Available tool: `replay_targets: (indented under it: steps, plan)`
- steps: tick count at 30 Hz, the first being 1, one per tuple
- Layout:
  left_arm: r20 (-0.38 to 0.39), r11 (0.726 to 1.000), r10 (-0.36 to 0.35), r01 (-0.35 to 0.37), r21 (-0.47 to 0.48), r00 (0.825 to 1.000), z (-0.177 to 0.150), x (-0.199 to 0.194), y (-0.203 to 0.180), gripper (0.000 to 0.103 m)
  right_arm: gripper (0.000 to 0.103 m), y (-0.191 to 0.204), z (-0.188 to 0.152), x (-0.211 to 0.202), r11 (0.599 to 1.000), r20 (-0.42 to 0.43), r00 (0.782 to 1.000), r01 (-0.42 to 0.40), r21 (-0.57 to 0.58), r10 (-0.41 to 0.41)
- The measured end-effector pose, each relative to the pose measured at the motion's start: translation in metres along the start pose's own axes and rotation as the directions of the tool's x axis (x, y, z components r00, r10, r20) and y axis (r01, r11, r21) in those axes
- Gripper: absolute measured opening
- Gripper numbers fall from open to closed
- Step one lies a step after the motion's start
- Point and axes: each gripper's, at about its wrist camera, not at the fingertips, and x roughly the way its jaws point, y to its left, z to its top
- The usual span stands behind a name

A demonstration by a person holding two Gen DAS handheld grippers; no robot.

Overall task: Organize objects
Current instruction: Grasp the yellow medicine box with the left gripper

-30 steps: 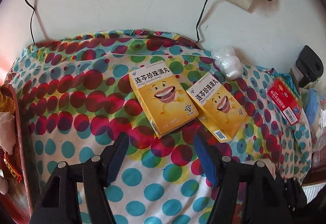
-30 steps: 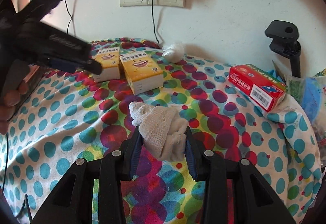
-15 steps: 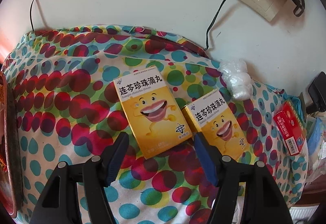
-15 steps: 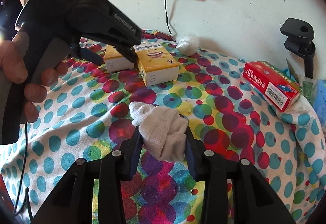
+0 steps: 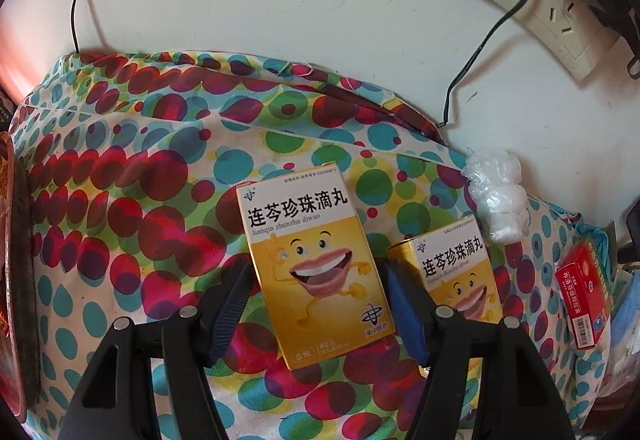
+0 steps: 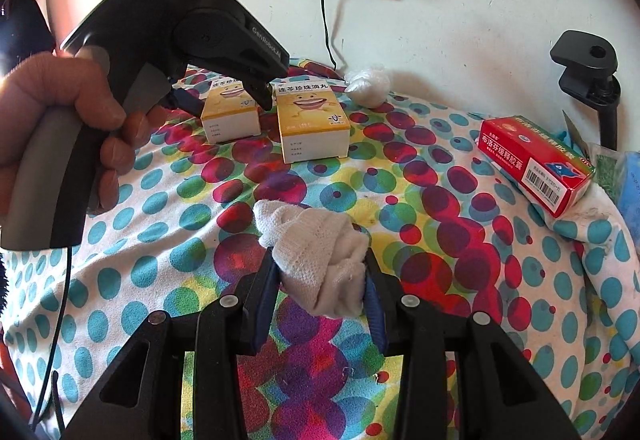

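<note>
Left gripper [image 5: 316, 304] closing astride yellow box [image 5: 316, 280]; pads not touching.

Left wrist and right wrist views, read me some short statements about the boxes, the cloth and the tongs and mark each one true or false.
1. The right tongs grip a white cloth. True.
2. The left tongs straddle the red box. False: they are closing around a yellow box.
3. Two yellow boxes lie side by side; the second yellow box is nearer the white plastic bundle. True.
4. The red box sits between the yellow boxes. False: it lies apart, near the polka-dot cover edge.
</note>
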Motion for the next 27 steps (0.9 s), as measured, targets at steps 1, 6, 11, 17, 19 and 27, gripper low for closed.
replay_targets:
  steps: [1, 6, 11, 17, 19, 27]
  plan:
    - [0.009, 1.000, -0.004, 0.004, 0.008, 1.000, -0.001, -0.001, 0.000, 0.063, 0.036, 0.000, 0.001, 0.001, 1.000, 0.000, 1.000, -0.001, 0.000, 0.001]
    - [0.032, 0.999, -0.011, 0.009, 0.043, 0.999, -0.006, -0.007, 0.003, 0.057, 0.037, -0.002, 0.003, 0.001, 1.000, -0.004, 1.000, -0.002, 0.010, 0.002]
    - [0.042, 0.996, -0.023, 0.020, 0.082, 0.999, -0.014, -0.017, 0.007, 0.055, 0.037, -0.001, 0.005, 0.001, 1.000, -0.006, 1.000, 0.002, 0.010, -0.002]
    - [0.066, 0.993, -0.031, 0.023, 0.118, 0.997, -0.023, -0.036, 0.017, 0.055, 0.036, -0.001, 0.005, 0.002, 1.000, -0.008, 1.000, 0.006, 0.008, -0.006]
    - [0.072, 0.992, -0.028, 0.019, 0.122, 0.997, -0.025, -0.044, 0.024, 0.055, 0.036, 0.000, 0.005, 0.003, 1.000, -0.012, 1.000, 0.011, 0.004, -0.011]
    - [0.099, 0.984, -0.035, 0.017, 0.179, 0.994, -0.042, -0.063, 0.027, 0.055, 0.037, 0.000, 0.005, 0.004, 1.000, -0.018, 1.000, 0.025, -0.009, -0.025]
